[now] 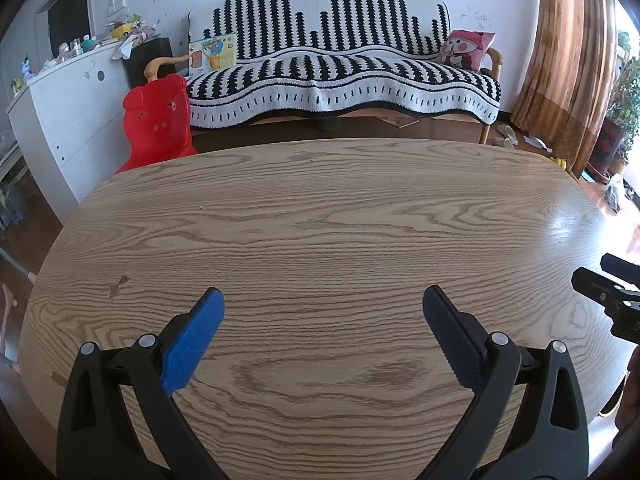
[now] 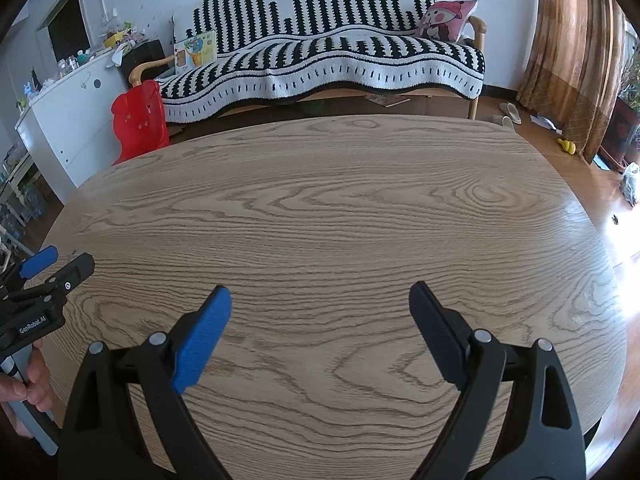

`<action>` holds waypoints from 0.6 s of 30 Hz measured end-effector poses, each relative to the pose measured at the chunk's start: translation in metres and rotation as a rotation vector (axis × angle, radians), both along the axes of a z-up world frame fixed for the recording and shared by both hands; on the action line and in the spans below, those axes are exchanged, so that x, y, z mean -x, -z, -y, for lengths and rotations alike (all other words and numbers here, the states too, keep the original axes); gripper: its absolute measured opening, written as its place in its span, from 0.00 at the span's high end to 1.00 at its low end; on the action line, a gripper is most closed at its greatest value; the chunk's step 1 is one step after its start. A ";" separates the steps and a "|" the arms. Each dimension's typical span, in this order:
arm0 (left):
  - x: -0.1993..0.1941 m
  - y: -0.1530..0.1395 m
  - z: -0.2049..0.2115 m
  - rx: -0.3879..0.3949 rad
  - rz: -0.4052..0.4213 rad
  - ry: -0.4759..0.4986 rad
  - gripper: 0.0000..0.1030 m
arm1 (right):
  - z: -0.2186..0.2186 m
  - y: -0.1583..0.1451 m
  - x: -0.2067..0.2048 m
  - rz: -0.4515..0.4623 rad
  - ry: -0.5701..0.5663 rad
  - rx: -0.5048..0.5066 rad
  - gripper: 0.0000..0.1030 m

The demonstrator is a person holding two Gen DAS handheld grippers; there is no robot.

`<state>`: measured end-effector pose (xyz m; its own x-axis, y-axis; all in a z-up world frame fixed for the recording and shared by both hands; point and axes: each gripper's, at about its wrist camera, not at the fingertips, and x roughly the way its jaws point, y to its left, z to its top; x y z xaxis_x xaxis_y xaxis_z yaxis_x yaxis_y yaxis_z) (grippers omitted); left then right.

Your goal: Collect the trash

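Observation:
No trash lies on the wooden table (image 1: pixel 320 208) in either view. My left gripper (image 1: pixel 323 298) is open and empty above the near part of the table. It also shows in the right wrist view (image 2: pixel 60 260) at the left edge. My right gripper (image 2: pixel 320 294) is open and empty above the table (image 2: pixel 340 200). Part of it shows in the left wrist view (image 1: pixel 604 280) at the right edge. Both sets of blue pads stand wide apart with nothing between them.
Behind the table stands a sofa (image 1: pixel 340 68) with a black-and-white cover, a pink cushion (image 1: pixel 466 50) and a picture book (image 1: pixel 212 54). A red plastic chair (image 1: pixel 158 120) and a white cabinet (image 1: pixel 68 112) stand at left. Curtains (image 1: pixel 568 60), slippers (image 2: pixel 510 114) and floor clutter are at right.

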<state>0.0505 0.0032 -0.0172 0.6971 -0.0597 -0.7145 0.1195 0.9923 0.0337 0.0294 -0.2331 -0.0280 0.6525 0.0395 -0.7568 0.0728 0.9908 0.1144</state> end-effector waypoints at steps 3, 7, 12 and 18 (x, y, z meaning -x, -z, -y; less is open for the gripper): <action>0.000 0.000 0.000 0.000 0.000 0.000 0.06 | 0.000 0.000 0.000 0.000 0.000 -0.001 0.15; 0.000 0.000 0.000 0.000 0.000 0.000 0.06 | -0.001 -0.001 0.000 0.001 0.000 0.001 0.15; 0.000 -0.001 0.000 0.000 -0.001 -0.001 0.06 | 0.000 -0.001 0.000 0.001 0.001 0.000 0.15; 0.000 0.000 0.000 0.000 -0.002 -0.001 0.06 | -0.001 -0.001 -0.001 0.001 0.000 0.001 0.15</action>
